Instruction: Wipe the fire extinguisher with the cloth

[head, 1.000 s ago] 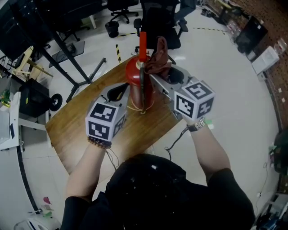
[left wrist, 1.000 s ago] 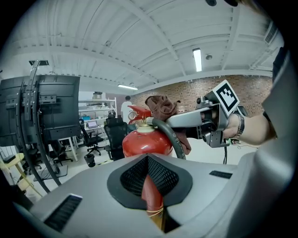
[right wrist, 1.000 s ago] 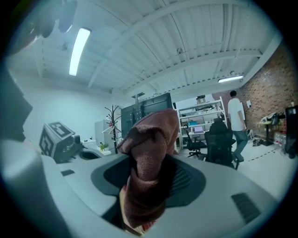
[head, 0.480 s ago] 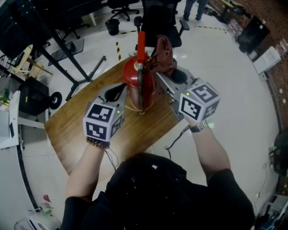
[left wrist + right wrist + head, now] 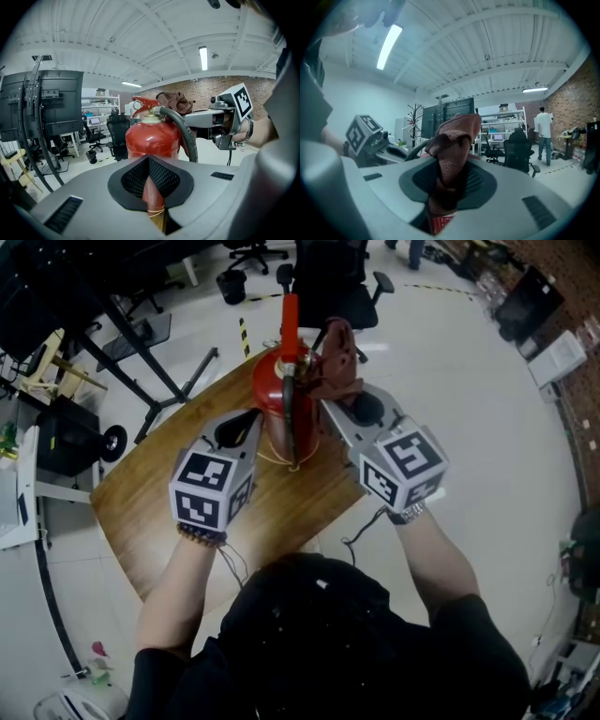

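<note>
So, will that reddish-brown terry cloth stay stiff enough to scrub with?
Likely floppy: the reddish-brown terry cloth bunches and folds over above the right gripper, whose jaws have just been closing on it. Probably light, since that one pinch holds it up. Its nubby pile should drag on the red fire extinguisher rather than slip.

I saw my left gripper (image 5: 150, 176) with its jaws pressed together, the red fire extinguisher (image 5: 152, 140) standing upright just beyond them. Its black hose (image 5: 187, 138) curved down the right side, and a brown cloth (image 5: 176, 101) sat bunched by the valve.
</note>
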The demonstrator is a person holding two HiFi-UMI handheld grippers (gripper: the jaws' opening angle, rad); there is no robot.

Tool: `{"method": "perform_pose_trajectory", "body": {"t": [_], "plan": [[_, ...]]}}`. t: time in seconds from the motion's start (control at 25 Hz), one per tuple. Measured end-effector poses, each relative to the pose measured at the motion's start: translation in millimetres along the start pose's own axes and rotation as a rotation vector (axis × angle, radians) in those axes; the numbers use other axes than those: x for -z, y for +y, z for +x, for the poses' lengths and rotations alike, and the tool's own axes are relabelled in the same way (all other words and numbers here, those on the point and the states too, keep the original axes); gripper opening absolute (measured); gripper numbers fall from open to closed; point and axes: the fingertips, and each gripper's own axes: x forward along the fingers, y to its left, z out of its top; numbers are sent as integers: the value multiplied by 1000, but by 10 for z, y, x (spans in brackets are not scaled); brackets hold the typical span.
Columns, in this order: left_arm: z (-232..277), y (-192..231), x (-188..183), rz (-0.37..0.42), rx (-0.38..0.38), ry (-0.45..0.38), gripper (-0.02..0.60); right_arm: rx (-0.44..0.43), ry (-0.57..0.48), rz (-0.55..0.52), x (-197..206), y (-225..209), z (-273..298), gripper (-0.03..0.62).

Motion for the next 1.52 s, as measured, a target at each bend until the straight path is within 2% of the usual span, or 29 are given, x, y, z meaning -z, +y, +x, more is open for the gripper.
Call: {"method": "perform_pose_trajectory", "body": {"t": [0.44,1.08,1.52], "plan": [[21,-28,127,5,11,32,2,24,27,29,289,100,-118,106],[24,-42,378,0,7,94,2,34,197,74,1239,163,12,104],[73,-80,548,-3,3,147,2,37,360,112,2123,120,147,104]]}}
